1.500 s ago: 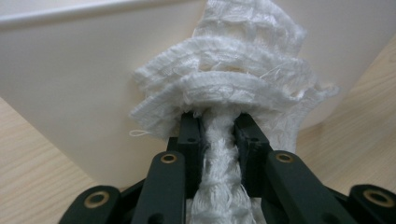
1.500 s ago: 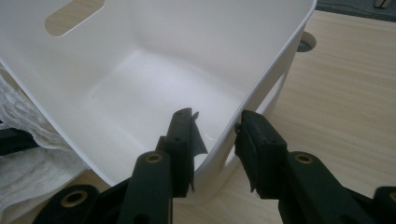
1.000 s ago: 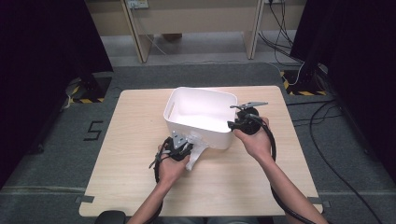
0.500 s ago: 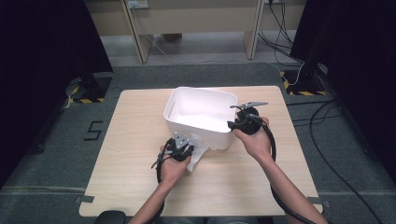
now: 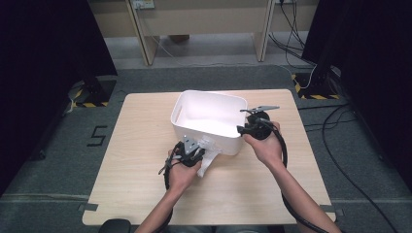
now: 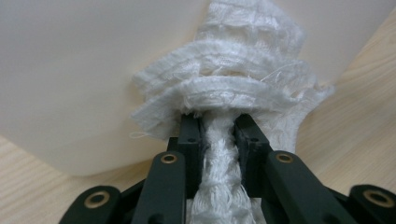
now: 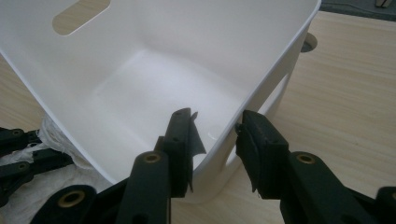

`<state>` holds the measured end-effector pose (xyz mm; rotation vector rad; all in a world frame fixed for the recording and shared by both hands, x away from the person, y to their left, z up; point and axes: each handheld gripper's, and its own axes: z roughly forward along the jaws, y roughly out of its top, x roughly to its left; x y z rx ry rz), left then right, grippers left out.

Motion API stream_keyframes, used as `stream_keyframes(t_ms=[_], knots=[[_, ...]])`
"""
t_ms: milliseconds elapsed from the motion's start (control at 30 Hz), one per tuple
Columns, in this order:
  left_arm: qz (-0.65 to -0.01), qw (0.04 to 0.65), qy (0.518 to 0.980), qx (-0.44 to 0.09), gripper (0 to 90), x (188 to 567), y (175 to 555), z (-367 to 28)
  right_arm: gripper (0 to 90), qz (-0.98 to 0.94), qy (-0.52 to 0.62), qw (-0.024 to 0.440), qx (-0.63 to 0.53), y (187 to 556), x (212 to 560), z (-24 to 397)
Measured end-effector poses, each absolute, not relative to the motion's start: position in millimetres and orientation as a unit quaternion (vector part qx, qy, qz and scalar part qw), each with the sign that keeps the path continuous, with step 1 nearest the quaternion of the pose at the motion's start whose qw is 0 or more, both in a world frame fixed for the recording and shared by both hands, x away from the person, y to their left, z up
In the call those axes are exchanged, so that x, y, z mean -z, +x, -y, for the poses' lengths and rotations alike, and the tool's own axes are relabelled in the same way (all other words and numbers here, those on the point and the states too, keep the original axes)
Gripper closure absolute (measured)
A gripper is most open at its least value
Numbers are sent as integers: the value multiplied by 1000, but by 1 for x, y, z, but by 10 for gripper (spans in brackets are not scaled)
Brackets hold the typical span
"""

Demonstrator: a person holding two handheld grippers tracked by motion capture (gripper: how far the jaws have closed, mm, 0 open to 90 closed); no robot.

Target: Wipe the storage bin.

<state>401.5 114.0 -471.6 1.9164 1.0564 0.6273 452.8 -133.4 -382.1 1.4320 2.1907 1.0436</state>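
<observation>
Barely any movement from a second ago: left gripper (image 6: 218, 128) clamped on the white cloth (image 6: 243, 60) at lower centre, against the tub (image 5: 211, 92) wall, right gripper (image 7: 215, 123) pinching its rim, so probably lifting the cloth in next.

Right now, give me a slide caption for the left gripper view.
Left hand-held gripper clamped on a bunched white mesh cloth against the outer wall of a white plastic bin on a wooden table.

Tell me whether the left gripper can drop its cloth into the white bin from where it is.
Probably not yet: the left gripper holds the cloth low against the white bin outer wall, so it must lift over the rim.
</observation>
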Motion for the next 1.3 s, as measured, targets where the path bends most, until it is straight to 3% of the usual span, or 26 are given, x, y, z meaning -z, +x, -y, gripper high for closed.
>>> stream_keyframes(t_ms=[467,1300], knots=[[-401,441,759,-263,752,446,396,-105,650,-765,504,162,-367,453,382,134],[-404,431,764,-259,752,459,401,-100,649,-765,503,164,-366,453,382,133]])
